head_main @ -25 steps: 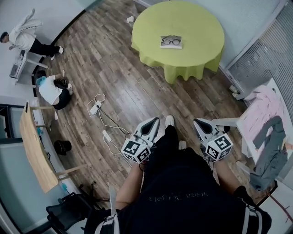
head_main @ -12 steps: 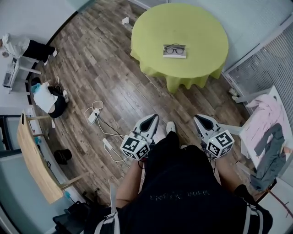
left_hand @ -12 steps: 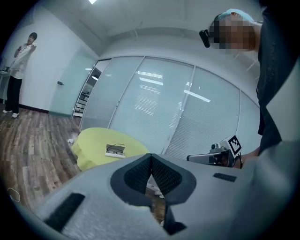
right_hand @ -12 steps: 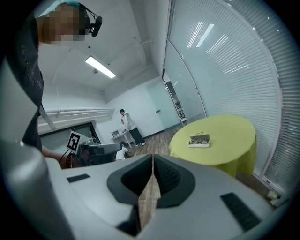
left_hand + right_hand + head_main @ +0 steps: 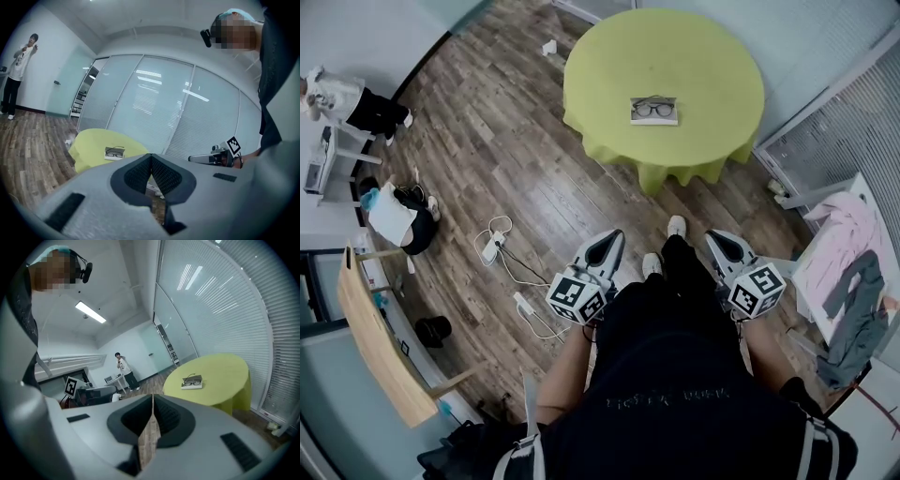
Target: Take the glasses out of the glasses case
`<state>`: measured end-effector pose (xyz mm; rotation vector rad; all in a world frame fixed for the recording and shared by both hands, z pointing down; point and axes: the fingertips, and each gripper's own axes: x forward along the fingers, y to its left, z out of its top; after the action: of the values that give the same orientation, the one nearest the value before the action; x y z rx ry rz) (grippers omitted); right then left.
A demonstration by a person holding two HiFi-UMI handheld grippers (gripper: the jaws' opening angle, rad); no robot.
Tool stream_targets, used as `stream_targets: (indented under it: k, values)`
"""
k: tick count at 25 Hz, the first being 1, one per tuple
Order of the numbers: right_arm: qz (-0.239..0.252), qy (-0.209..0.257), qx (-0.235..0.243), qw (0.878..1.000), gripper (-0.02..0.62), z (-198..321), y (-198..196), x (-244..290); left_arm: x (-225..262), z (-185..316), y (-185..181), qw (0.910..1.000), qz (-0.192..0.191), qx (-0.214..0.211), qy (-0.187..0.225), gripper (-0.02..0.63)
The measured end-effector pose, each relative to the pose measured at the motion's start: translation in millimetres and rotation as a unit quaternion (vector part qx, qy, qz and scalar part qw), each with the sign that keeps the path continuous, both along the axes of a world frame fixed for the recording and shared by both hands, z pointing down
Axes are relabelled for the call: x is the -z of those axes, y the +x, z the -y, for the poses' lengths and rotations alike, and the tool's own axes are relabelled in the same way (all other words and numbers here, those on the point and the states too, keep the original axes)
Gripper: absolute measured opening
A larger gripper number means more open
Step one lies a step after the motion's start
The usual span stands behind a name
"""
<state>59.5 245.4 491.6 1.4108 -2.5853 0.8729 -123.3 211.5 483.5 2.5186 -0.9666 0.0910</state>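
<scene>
A pair of black-framed glasses (image 5: 653, 109) lies on top of a pale flat glasses case (image 5: 637, 116) near the middle of a round table (image 5: 712, 56) draped in yellow-green cloth. The table is some steps ahead of me. My left gripper (image 5: 612, 237) and right gripper (image 5: 713, 238) are held low by my waist, well short of the table, both shut with nothing between the jaws. The left gripper view shows the glasses (image 5: 114, 152) beyond my left gripper (image 5: 151, 157). The right gripper view shows the glasses (image 5: 191, 379) beyond my right gripper (image 5: 153, 398).
A power strip with cables (image 5: 493, 246) lies on the wooden floor to my left front. A wooden bench (image 5: 375, 337) stands at far left, with two people (image 5: 394, 208) near the wall. Clothes lie on a white table (image 5: 848, 272) at right. Glass walls with blinds stand behind the round table.
I have stepped toward the round table, one foot now forward. Both grippers stay shut and low at my waist; the glasses have not moved on the case.
</scene>
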Motion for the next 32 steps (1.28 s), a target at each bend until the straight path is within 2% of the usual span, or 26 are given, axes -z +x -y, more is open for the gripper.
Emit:
stream_targets:
  k: [10,21,32]
  values:
    - [0.03,0.003,0.014,0.999,0.029,45.6,0.6,-9.1,2.6,33.6,3.6,0.9997,0.019,0.012,0.006,0.017]
    - [0.049,-0.011,0.029,0.998,0.029,117.2,10.8,-27.3,-2.9,82.6,18.8,0.999,0.039,0.019,-0.01,0.017]
    - [0.042,-0.024,0.032,0.998,0.029,199.1,32.0,-30.1,-8.2,167.6,51.0,0.9993,0.032,0.005,-0.02,0.017]
